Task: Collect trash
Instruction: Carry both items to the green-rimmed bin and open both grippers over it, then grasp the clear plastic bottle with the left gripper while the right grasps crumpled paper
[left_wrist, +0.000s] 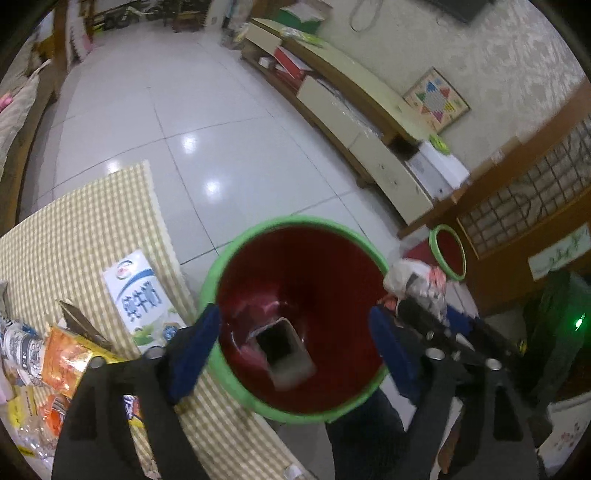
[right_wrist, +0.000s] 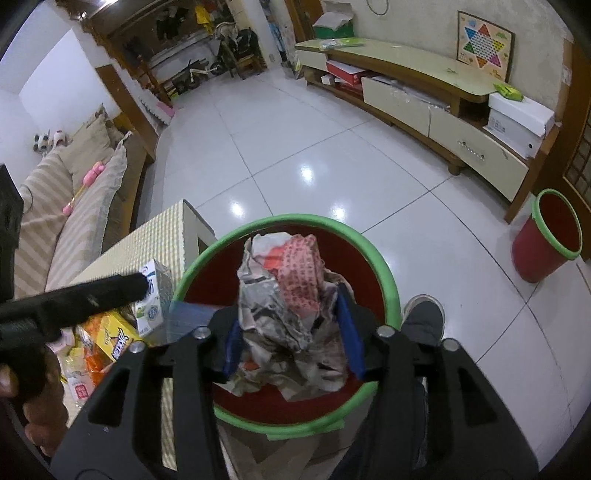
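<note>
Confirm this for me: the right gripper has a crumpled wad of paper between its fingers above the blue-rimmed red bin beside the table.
Not quite: the bin's rim is green, not blue, as the right wrist view shows. The rest stands: the crumpled wad of paper sits between the right gripper's fingers above that red bin, beside the table.

Living room with glossy tiles

White tiled floor (right_wrist: 295, 147) mirrors ceiling lights; a long low cabinet (right_wrist: 417, 96) lines the patterned wall (right_wrist: 417, 26), a game board (right_wrist: 484, 40) leaning there; a striped sofa (right_wrist: 70, 206) opposite.
</note>
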